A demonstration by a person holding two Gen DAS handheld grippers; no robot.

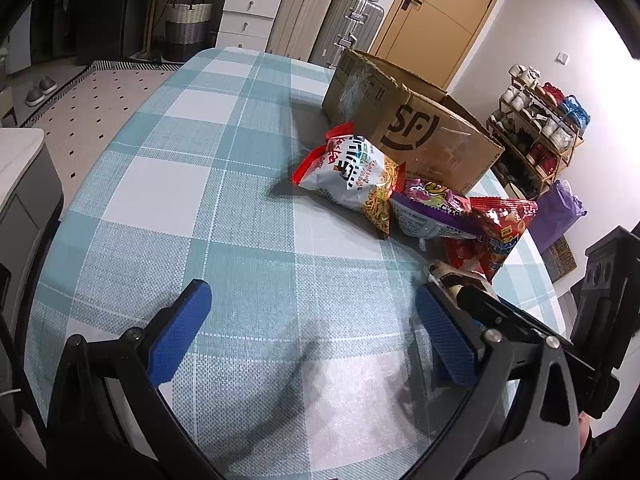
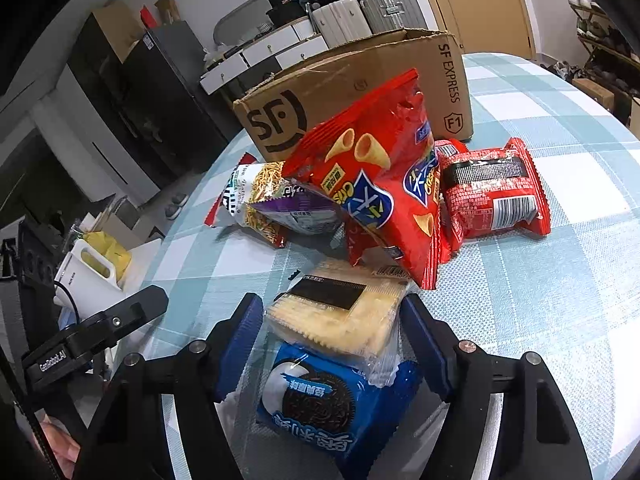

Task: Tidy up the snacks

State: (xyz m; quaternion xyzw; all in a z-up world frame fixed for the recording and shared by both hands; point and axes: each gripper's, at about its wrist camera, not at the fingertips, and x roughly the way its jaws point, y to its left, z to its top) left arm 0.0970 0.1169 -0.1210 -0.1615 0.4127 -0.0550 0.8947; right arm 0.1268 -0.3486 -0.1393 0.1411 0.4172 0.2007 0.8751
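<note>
Snacks lay heaped on the checked bench (image 1: 180, 184) in front of a cardboard box (image 2: 360, 80): a red cone-snack bag (image 2: 372, 184) leaning over a purple packet (image 2: 296, 208) and a noodle-snack bag (image 1: 352, 172), with a red wrapped pack (image 2: 496, 196) just beside them. The right hand-held gripper (image 2: 328, 332) stood partly open, its blue pads flanking a clear cracker pack (image 2: 340, 312) that rested on a blue cookie pack (image 2: 320, 404); whether the pads pressed it could not be told. The left hand-held gripper (image 1: 312, 320) hung wide open and empty over bare cloth.
</note>
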